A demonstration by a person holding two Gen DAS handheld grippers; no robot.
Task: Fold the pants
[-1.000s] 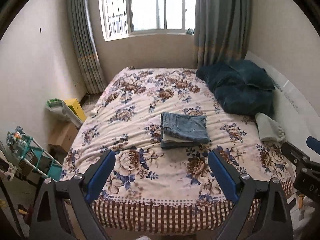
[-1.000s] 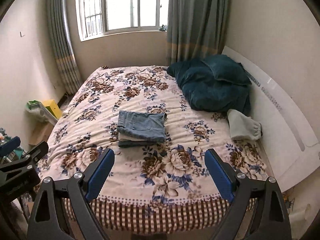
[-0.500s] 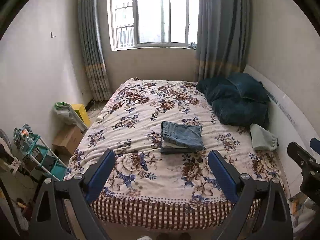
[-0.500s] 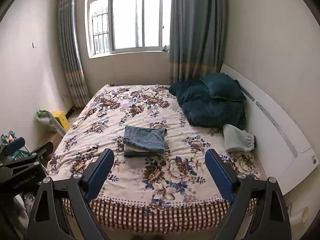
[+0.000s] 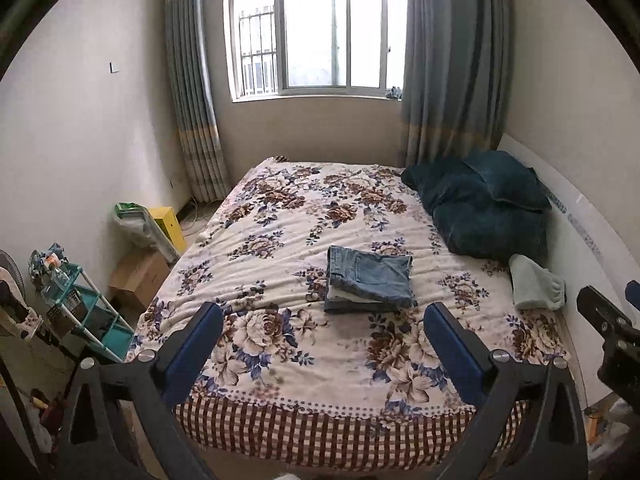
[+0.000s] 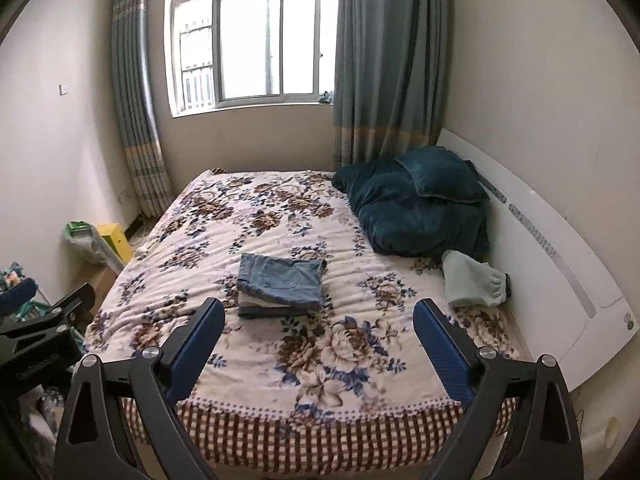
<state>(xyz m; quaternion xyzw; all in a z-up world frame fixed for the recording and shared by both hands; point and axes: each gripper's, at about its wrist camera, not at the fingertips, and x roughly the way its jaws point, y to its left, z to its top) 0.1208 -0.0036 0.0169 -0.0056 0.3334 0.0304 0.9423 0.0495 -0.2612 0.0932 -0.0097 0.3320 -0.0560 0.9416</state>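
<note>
A stack of folded pants, blue jeans [image 5: 370, 276] on top, lies in the middle of the floral bedspread [image 5: 280, 240]; it also shows in the right wrist view [image 6: 282, 282]. My left gripper [image 5: 322, 346] is open and empty, held back over the foot of the bed, well short of the stack. My right gripper [image 6: 318, 340] is open and empty, likewise back from the bed's near edge. Each gripper shows at the edge of the other's view.
A dark teal duvet and pillow [image 5: 486, 210] lie at the bed's right, with a pale green garment [image 5: 536, 282] beside them. A white headboard [image 6: 560, 264] runs along the right wall. A teal rack [image 5: 80, 312], cardboard box [image 5: 140, 276] and yellow box [image 5: 168, 224] stand on the left floor.
Both grippers have pulled back and tilted up from the bed; the stack looks farther away and more of the window and walls shows. The jaws stay open.
</note>
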